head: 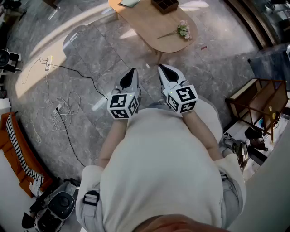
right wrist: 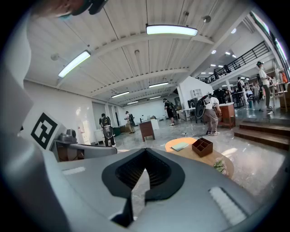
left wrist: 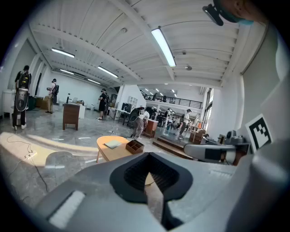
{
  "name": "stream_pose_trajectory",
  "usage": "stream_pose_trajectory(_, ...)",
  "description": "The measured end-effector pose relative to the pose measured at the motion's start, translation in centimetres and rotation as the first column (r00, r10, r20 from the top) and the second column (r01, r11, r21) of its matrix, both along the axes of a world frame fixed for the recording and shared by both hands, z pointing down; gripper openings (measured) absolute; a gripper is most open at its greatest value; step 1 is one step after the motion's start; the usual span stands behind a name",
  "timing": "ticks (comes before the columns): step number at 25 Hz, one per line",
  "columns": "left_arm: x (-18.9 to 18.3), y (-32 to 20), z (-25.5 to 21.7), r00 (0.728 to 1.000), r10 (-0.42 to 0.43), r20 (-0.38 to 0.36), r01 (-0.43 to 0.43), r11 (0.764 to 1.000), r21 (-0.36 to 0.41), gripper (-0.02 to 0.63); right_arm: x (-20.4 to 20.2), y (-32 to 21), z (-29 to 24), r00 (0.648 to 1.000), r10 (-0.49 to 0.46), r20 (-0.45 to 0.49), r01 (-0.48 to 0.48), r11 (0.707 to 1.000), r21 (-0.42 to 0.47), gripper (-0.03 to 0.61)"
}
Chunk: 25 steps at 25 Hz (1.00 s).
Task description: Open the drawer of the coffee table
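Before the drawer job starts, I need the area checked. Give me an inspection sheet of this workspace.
Surface: grey stone floor, sunlit patches.
Job's things: wooden coffee table ahead; drawer not visible.
Clutter: divided box, flower sprig and flat pad on the tabletop.
Grippers: left gripper and right gripper both shut, empty, short of the table.
Cables: loose white and black cables on the floor at left.
Surroundings: wooden shelf at right; people standing far off.
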State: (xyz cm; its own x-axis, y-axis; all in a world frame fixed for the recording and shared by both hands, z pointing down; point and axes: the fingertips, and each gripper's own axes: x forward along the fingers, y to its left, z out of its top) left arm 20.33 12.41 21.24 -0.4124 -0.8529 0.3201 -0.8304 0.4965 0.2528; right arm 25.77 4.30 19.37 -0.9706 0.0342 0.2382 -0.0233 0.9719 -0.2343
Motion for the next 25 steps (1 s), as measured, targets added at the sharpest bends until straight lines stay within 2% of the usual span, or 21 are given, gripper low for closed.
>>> stream_pose_trajectory(10,0.3,-0.1,0.5,0.998,-0.059,-0.015,0.059,0.998,0.012,0.000,0.6,-0.6,0.3,0.999,-0.040,0.008,0.040,0.999,0.012,-0.002)
stream_pose_trajectory(16,0.3,0.6,1.4,0.995,-0.089,-0.036,0.089,0.996,0.004,0.001,0.2,-0.3,1.1,0.997,-0.079,0.000,0.079,0.997,-0.024,0.002)
stream_pose_trajectory(20,-1.0,0.4,2.2,0.994,-0.090,-0.058,0.090,0.996,-0.008,0.000,-0.5,-0.7,1.7,0.998,-0.067,-0.015,0.067,0.998,-0.023,0.002)
stream_pose_trajectory(25,-4.3,-0.8,2.0,0.996,-0.084,-0.043,0.084,0.996,0.004,0.000,-2.4,-1.9,2.5,0.999,-0.034,-0.035,0.033,0.999,-0.022,0.002)
